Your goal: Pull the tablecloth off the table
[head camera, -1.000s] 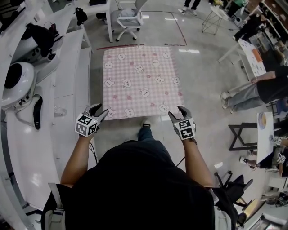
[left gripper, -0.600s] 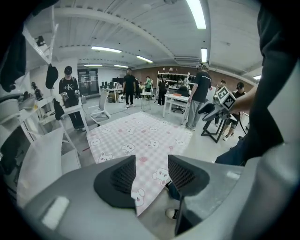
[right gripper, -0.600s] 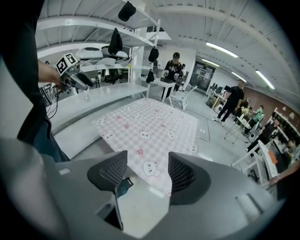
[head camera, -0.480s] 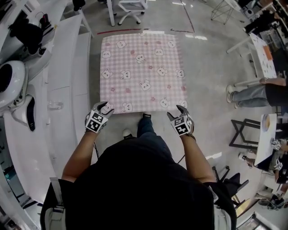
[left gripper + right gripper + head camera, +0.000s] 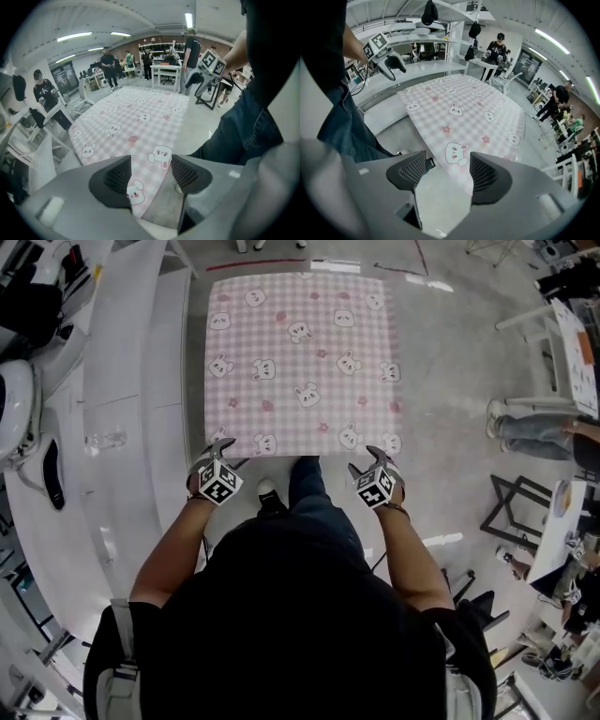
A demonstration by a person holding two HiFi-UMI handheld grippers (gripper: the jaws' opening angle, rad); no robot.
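**Item:** pink checked tablecloth (image 5: 300,352), bunny print, spread flat over the whole bench, which is hidden beneath it. Hem unpulled.

**Change noted:** over the last second both grippers have been lowered to the bench's near edge. The left gripper (image 5: 225,454) is at the near-left corner and the right gripper (image 5: 368,461) at the near-right corner. The right fingers have just been spread wider; the left fingers are likewise released. A cloth corner is framed between each pair and is pinched by neither.

**Judged stage:** approach ending, grasp not yet made, pull not begun.

**Surroundings:** grey polished floor (image 5: 450,371); long white side bench (image 5: 122,484) along the left; bystanders (image 5: 534,432) at the right.
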